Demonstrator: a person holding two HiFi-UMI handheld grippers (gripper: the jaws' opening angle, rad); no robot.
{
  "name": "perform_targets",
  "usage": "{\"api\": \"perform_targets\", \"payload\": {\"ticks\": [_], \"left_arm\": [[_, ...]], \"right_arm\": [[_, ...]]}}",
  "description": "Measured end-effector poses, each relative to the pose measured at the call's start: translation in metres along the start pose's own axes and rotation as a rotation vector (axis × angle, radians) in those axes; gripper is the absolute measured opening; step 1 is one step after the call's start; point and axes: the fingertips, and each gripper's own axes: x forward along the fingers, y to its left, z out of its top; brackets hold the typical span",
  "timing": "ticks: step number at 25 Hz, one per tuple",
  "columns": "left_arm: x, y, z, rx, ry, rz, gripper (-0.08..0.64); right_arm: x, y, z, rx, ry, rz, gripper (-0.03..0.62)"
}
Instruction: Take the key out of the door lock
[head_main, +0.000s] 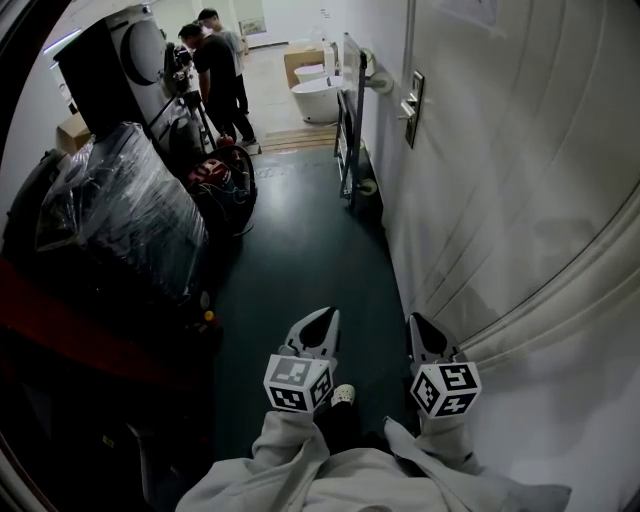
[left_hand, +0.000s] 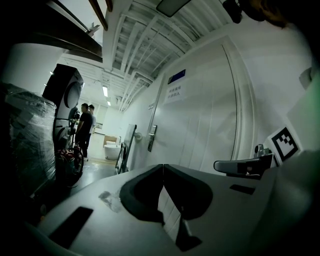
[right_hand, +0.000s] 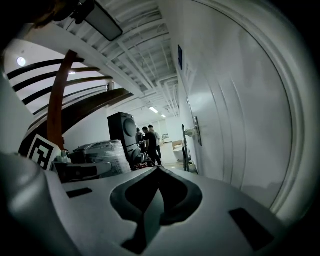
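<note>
Left gripper (head_main: 326, 318) and right gripper (head_main: 416, 322) fingers are pressed together, holding nothing.

The person's grey, two-jaw left gripper (head_main: 326, 320) and its matching right gripper (head_main: 418, 326) are held side by side, near, both pointing forward and slightly down. Each gripper's jaws are pressed together with nothing between them. Pale fabric sleeves (head_main: 290, 445) cover both forearms behind the black-and-white marker cubes (head_main: 298, 382).
</note>
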Motion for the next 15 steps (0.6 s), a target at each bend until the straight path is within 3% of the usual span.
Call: {"api": "perform_targets", "payload": {"ticks": [15], "left_arm": [[0.082, 0.061, 0.018, -0.008, 0.022, -0.060, 0.014]], "right_arm": [[0.092, -0.017, 0.014, 0.016, 0.012, -0.049, 0.051]]}}
